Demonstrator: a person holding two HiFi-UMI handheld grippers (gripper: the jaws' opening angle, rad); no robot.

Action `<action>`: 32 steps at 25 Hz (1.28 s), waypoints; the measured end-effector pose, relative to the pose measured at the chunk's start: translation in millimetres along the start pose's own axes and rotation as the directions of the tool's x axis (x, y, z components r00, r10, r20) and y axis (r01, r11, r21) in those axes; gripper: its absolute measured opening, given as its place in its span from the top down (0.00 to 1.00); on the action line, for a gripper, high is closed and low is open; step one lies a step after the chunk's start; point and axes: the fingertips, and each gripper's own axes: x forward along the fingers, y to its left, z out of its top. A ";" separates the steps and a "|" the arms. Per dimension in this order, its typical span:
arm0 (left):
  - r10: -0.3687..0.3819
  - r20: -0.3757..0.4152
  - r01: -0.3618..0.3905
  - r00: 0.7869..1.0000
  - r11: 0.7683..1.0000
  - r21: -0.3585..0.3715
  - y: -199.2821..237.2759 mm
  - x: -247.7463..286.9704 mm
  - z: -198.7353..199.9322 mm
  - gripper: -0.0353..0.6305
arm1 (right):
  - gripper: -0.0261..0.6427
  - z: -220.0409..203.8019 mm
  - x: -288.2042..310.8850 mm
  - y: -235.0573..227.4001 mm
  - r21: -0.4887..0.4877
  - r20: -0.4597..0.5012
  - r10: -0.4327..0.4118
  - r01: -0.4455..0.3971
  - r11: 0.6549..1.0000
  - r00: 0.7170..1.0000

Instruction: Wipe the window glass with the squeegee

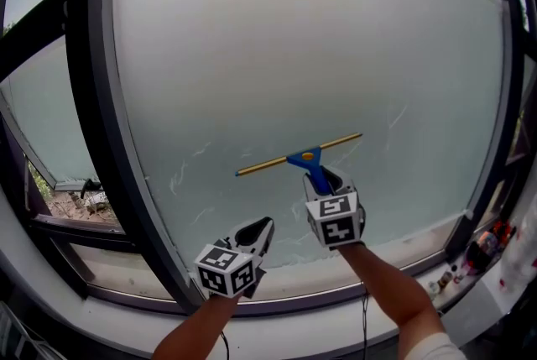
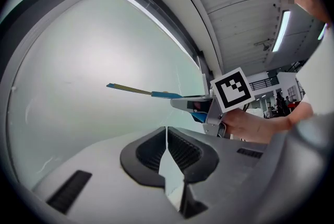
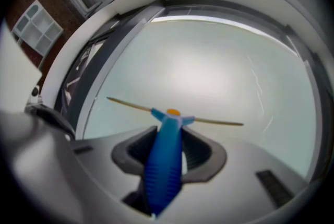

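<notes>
A squeegee [image 1: 304, 157] with a blue handle [image 3: 164, 157] and a thin brass blade [image 1: 277, 162] rests against the lower middle of the frosted window glass [image 1: 294, 65]. My right gripper [image 1: 325, 180] is shut on the blue handle, just below the blade. In the left gripper view the squeegee [image 2: 146, 92] shows edge-on against the glass [image 2: 94, 71]. My left gripper [image 1: 262, 229] sits lower left of the squeegee near the sill, shut with nothing between its jaws. Thin streaks [image 1: 394, 117] mark the pane.
A dark window frame post [image 1: 105, 98] runs down the pane's left side, another frame edge [image 1: 503, 81] on the right. The white sill [image 1: 336, 279] lies below. Small bottles and clutter [image 1: 482, 245] sit at the lower right.
</notes>
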 end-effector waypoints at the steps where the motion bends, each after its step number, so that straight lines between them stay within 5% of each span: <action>1: -0.003 0.015 0.003 1.000 1.000 0.018 -0.1 5.8 12.7 0.90 | 0.73 16.2 4.3 -6.3 -0.015 0.028 -0.008 0.008 1.000 1.000; 8: -0.018 0.100 0.006 0.995 0.993 0.119 0.4 40.5 95.0 0.90 | 0.73 145.8 29.9 -62.9 -0.056 0.234 -0.090 0.105 0.993 0.968; 18: -0.007 0.175 -0.037 0.985 0.969 0.246 8.7 74.6 194.7 0.90 | 0.73 313.3 53.4 -122.2 0.034 0.422 -0.163 0.164 0.986 0.892; 32: 0.009 0.188 -0.070 0.982 0.944 0.322 11.7 90.8 245.4 0.90 | 0.73 406.6 80.6 -149.3 0.011 0.437 -0.213 0.231 0.973 0.874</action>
